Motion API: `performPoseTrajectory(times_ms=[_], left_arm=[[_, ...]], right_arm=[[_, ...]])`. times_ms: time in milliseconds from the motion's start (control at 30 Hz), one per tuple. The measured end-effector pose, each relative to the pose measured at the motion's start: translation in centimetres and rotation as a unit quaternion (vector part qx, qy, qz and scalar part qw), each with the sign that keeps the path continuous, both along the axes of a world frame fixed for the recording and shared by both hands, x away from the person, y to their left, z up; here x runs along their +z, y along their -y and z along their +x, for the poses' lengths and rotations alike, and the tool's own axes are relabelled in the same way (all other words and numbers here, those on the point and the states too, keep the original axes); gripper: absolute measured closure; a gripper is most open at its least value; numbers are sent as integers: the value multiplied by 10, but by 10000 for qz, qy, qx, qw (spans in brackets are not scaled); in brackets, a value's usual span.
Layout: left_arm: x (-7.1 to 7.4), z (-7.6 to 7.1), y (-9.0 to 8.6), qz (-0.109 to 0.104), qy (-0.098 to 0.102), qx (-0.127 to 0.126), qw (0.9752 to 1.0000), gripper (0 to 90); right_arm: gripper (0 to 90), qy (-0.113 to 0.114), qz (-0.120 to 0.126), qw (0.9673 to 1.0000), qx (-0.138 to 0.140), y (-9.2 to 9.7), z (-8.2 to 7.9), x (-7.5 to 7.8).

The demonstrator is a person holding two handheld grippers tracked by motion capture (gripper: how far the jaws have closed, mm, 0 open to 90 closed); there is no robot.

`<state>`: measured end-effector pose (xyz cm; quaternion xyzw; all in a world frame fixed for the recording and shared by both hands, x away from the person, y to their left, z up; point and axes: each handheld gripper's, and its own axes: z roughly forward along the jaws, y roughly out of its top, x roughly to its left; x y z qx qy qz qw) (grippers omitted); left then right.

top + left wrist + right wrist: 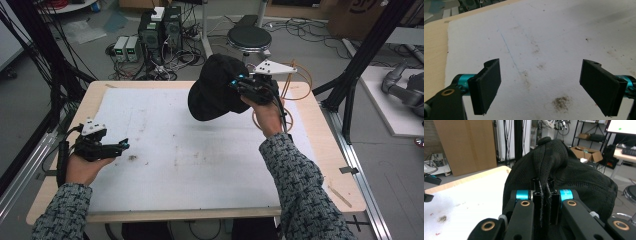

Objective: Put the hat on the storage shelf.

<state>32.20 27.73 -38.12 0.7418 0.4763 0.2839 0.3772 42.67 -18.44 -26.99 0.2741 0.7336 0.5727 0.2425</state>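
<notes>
A black cap (215, 87) hangs in the air over the far right part of the white mat (165, 150). My right gripper (239, 84) is shut on its fabric and holds it up. In the right gripper view the cap (564, 172) bulges above the two pads, with a fold of cloth pinched between them at my right gripper (544, 202). My left gripper (122, 145) rests low at the left edge of the mat, pointing right. Its jaws stand wide apart in the left gripper view, with my left gripper (549, 87) over bare stained mat and nothing between the pads.
The mat covers most of a wooden table (327, 150). A thin wooden ring stand (295, 82) stands behind my right hand. A brown stain (561, 103) marks the mat near my left gripper. Beyond the table are a stool (249, 37), electronics boxes (160, 30) and cables on the floor.
</notes>
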Motion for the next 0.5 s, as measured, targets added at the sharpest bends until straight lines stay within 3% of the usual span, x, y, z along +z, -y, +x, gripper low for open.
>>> performPoseTrajectory(times_ms=[267,500], left_arm=[[1,0,2,22,3,-18,10000,177],[0,1,3,-7,1,-6,10000,176]], right_arm=[[877,180,146,9997,1,8,-3,21],[877,276,366,9988,-197,31,-4,33]])
